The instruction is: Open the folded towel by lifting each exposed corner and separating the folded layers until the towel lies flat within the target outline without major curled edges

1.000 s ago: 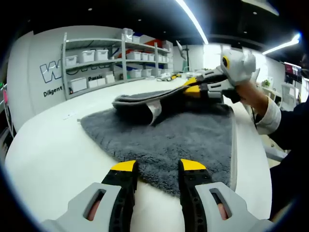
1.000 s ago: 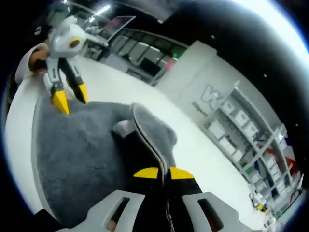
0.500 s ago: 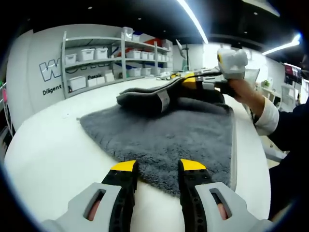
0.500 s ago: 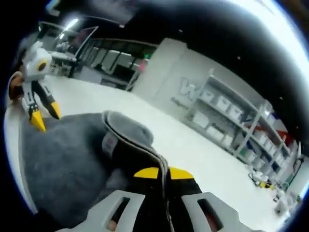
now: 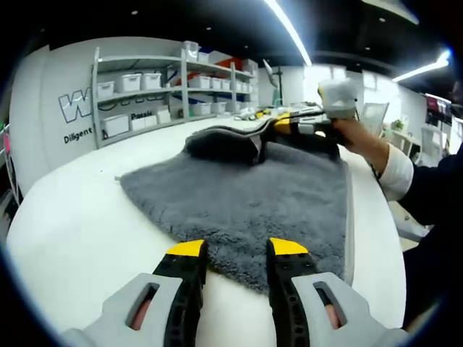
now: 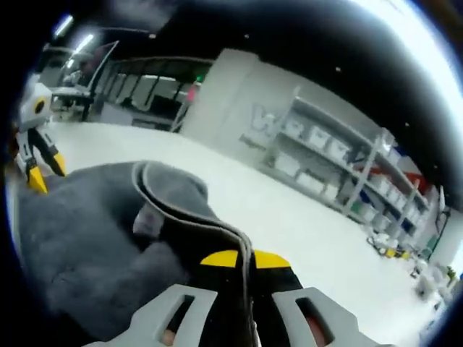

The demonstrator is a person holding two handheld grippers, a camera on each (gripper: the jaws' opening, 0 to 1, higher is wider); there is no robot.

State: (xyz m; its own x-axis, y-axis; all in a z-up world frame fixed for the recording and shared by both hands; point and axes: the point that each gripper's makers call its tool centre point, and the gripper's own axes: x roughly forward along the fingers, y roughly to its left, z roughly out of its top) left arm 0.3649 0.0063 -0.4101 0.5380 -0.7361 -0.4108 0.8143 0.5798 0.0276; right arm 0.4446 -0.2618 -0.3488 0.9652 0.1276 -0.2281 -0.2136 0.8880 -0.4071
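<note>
A grey fluffy towel (image 5: 246,202) lies on the white table (image 5: 79,224), its near part spread flat. Its far layer is lifted off the rest and drapes in a fold (image 5: 224,144). My right gripper (image 5: 293,124) is shut on that lifted edge, held by a person's hand. In the right gripper view the pinched edge (image 6: 210,228) runs into the gripper (image 6: 244,259), and a small label (image 6: 148,220) hangs under the fold. My left gripper (image 5: 233,249) stands open at the towel's near edge with nothing between its fingers; it also appears as the left gripper (image 6: 36,170) far left.
Shelves with white bins (image 5: 155,87) stand behind the table against a lettered wall. The person's dark sleeve and white cuff (image 5: 405,181) fill the right side. Bare table surface stretches left of the towel.
The right gripper has carried the lifted towel layer further away from the left gripper, over the far side, so the fold sits lower and farther back. The left gripper has stayed put.
</note>
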